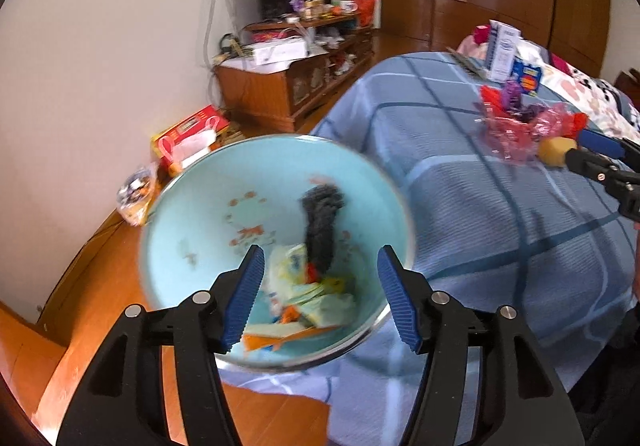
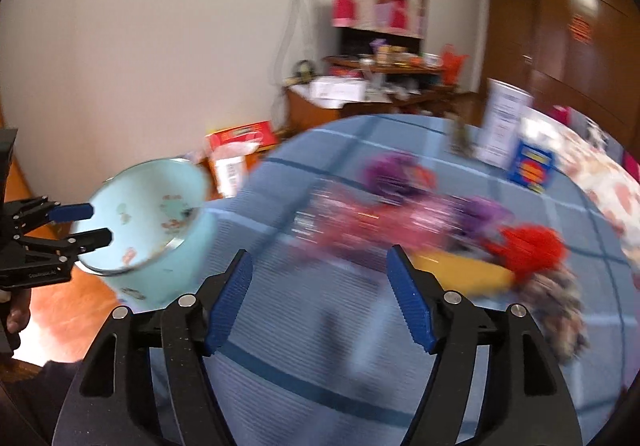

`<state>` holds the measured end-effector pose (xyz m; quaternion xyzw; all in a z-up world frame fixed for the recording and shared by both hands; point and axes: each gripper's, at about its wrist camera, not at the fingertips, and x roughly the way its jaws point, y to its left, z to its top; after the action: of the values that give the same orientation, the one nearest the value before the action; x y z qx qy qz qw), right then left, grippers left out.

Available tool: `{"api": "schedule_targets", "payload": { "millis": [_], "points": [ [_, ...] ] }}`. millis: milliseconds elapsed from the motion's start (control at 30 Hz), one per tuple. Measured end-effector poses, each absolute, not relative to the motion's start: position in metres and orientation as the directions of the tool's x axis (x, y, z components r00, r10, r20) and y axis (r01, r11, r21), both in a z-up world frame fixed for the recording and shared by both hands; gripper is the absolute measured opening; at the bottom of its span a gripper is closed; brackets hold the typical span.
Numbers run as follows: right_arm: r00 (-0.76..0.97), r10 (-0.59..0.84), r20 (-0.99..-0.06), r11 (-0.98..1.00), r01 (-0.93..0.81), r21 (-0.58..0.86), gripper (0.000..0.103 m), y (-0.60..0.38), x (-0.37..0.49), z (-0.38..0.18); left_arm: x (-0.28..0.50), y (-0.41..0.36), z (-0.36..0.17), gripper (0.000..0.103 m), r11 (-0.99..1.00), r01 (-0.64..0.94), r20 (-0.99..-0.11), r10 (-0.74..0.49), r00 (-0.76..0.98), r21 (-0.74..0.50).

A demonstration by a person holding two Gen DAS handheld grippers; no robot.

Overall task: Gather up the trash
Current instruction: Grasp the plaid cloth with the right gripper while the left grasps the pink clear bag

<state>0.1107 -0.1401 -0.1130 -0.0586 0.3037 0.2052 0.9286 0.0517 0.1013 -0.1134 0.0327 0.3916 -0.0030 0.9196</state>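
Left hand-held gripper [image 2: 102, 224] grips rim of pale-blue enamel basin [image 2: 152, 214], held off bed edge as trash receptacle; wrappers inside. Right hand-held gripper [image 2: 320, 294] wide open, empty, above blue checked bedspread [image 2: 320, 346], facing red-purple litter pile [image 2: 400, 214].

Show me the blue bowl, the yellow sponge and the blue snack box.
blue bowl [image 1: 208, 206], left wrist view, bare inner wall.
yellow sponge [image 1: 554, 151], left wrist view, its middle.
blue snack box [image 2: 534, 166], right wrist view, front face.
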Motion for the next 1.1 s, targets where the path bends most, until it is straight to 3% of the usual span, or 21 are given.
{"api": "schedule_targets", "payload": {
  "millis": [367, 467, 533, 867, 967, 1100],
  "points": [
    [0.767, 0.054, -0.639, 0.997, -0.071, -0.001, 0.072, -0.283, 0.135, -0.135, 0.095, 0.031, -0.112, 0.063, 0.991, 0.118, -0.695, -0.046, 0.717, 0.057],
    [0.737, 0.096, -0.669, 0.995, -0.058, 0.079, 0.072, -0.305, 0.145, -0.143, 0.108, 0.018, -0.111, 0.065, 0.991, 0.117, -0.688, -0.045, 0.724, 0.058],
    [0.741, 0.048, -0.670, 0.999, -0.038, 0.029, 0.073, -0.307, 0.149, -0.141, 0.114, 0.011, -0.111, 0.065, 0.992, 0.115, -0.688, -0.050, 0.724, 0.049],
    [0.685, 0.064, -0.725, 0.998, -0.062, 0.029, 0.072, -0.306, 0.166, -0.147, 0.125, -0.008, -0.107, 0.068, 0.991, 0.128, -0.686, -0.060, 0.725, 0.049],
    [0.664, 0.075, -0.744, 0.997, -0.066, 0.041, 0.064, -0.306, 0.171, -0.150, 0.126, -0.010, -0.107, 0.069, 0.990, 0.132, -0.686, -0.064, 0.725, 0.047],
    [0.644, 0.091, -0.760, 0.995, -0.083, 0.048, 0.037, -0.306, 0.175, -0.154, 0.125, -0.013, -0.105, 0.069, 0.989, 0.139, -0.683, -0.071, 0.727, 0.045]
  ]
}}
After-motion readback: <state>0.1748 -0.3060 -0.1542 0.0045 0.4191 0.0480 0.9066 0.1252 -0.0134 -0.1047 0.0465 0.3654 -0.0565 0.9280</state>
